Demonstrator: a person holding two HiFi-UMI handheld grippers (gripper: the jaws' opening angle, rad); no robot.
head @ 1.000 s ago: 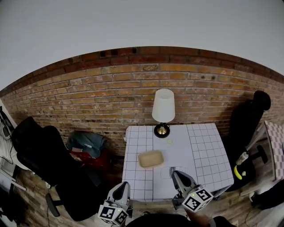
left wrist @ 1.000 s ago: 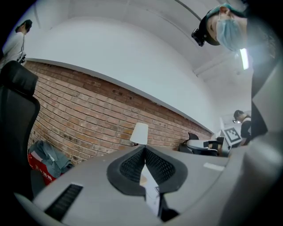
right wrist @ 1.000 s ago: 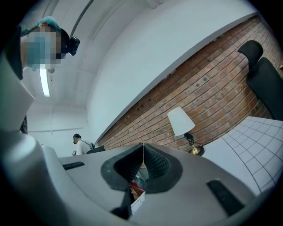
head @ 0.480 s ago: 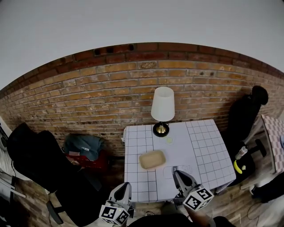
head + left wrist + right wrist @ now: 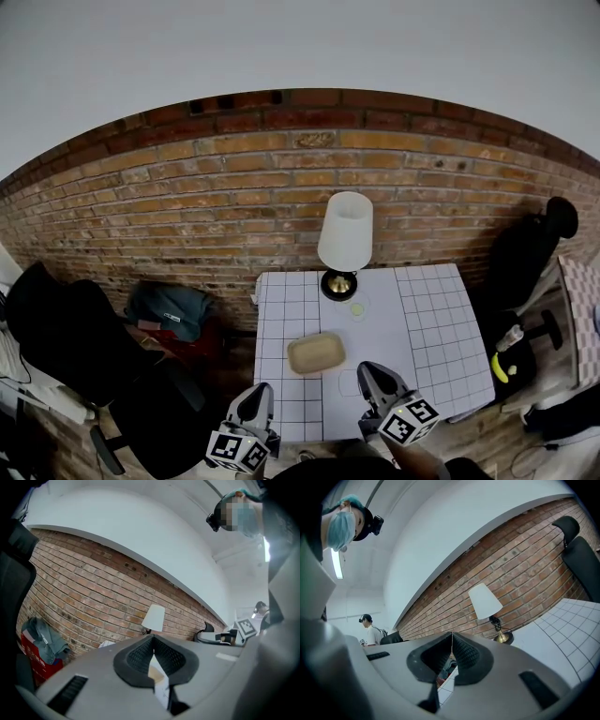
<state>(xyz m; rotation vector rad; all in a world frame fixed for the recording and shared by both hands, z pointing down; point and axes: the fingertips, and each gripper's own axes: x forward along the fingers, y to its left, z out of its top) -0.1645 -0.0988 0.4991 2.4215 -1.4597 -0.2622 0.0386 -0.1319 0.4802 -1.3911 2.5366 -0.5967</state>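
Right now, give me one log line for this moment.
left claw shut, empty, by table front-left corner | right claw shut, empty, near tray | lamp upright at back

Grey left gripper (image 5: 260,394), right gripper (image 5: 367,373): black ribbed jaws; white cube (image 5: 409,423) of black square markers on each.

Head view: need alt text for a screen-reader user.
The left gripper and right gripper, both shut and empty, hover at the near edge of a white gridded table against a brick wall. On the table are a white-shaded lamp at the back and a tan tray nearer; a black office chair stands left.
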